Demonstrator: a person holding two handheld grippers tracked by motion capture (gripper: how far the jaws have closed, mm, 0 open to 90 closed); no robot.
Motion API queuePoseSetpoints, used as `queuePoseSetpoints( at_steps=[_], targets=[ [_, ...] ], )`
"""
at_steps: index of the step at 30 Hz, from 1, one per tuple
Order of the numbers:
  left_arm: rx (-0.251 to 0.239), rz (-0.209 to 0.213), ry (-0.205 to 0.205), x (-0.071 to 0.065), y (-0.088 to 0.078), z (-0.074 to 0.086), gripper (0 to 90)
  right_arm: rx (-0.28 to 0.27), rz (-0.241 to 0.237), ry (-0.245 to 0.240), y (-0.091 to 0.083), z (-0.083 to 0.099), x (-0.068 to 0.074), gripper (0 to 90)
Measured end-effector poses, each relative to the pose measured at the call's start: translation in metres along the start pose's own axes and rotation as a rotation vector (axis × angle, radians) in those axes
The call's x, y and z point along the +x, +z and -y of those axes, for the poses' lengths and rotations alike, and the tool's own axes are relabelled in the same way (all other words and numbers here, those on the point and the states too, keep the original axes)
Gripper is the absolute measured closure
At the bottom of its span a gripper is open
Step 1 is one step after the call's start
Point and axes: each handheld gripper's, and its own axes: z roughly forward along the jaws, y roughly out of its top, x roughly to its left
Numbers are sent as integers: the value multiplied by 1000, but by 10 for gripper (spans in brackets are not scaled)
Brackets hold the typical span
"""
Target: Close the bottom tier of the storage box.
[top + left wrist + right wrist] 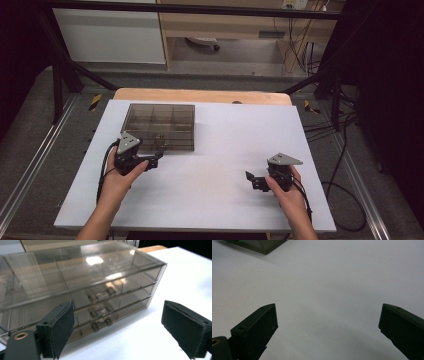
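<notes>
Drawer box (161, 126) — smoked clear plastic, three drawers, at 11 o'clock on the white table (215, 200). Likely light, rigid, slick and scratch-prone; best taken by the small paired knobs (101, 294).

Left gripper (120, 325) just before its front, jaws wide, empty. Right gripper (327, 332) at 4 o'clock, likewise wide and empty.

Room — grey floor, black frame, cables.

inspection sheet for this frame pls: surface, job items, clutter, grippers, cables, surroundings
Surface: white board on a wooden table, bare in front.
Job's things: clear drawer box at far left, three tiers of drawers, all shut.
Clutter: nothing seen.
Grippers: left gripper open, near the box front, not touching; right gripper open over bare board.
Cables: one trails from each gripper; more on the floor at right.
Surroundings: black frame, grey floor, cabinet behind.
</notes>
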Motion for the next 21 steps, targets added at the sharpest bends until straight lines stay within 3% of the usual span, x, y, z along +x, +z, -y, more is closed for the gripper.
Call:
queuePoseSetpoints(
  at_steps=[7,15,21],
  targets=[
    [1,-11,-9,7,-23,-3,103,-12,-1,6,-2,-1,-1,22],
    [3,-45,-55,22,-47,12,101,-17,-4,4,-4,-1,-1,21],
    [9,-57,-65,28,-59,16,100,-25,3,10,-6,-1,-3,25]
  ],
)
